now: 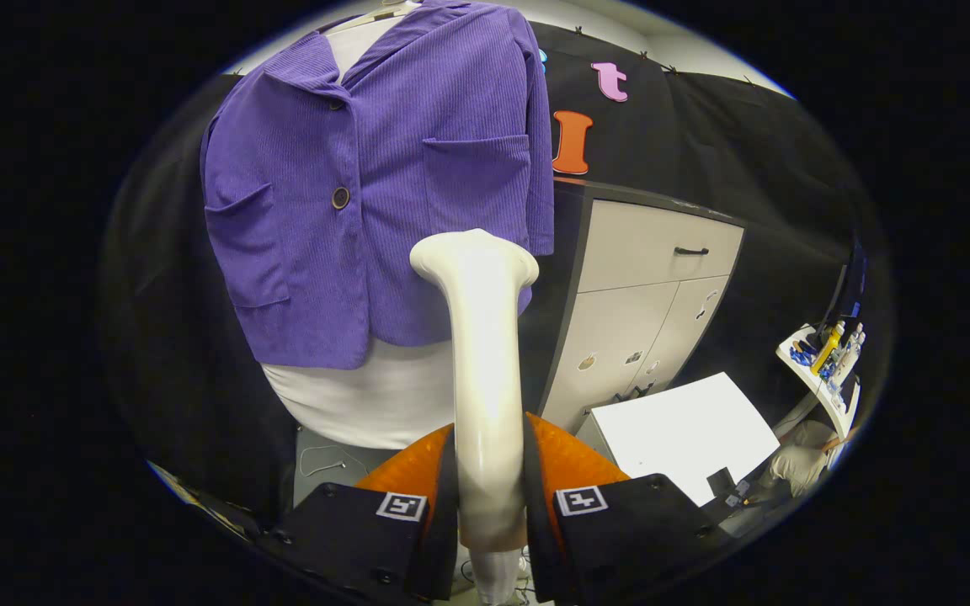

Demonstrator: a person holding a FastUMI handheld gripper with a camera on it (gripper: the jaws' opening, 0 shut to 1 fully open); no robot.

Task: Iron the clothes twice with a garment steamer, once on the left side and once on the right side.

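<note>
Gripper clamped on the garment steamer, both fingers squeezing its white handle low down, nozzle head flared out up top. Head sits right at the bottom hem of the purple jacket, toward the pocket side, touching or just shy, can't tell. Jacket hangs on a white dress form, cabinet off beside it. Steamer looks like smooth hard plastic, probably slippery and a bit top-heavy, so gripping low on the handle means watching for wobble. Corduroy looks soft and floppy, likely to swing if pushed, so light contact only.
</note>
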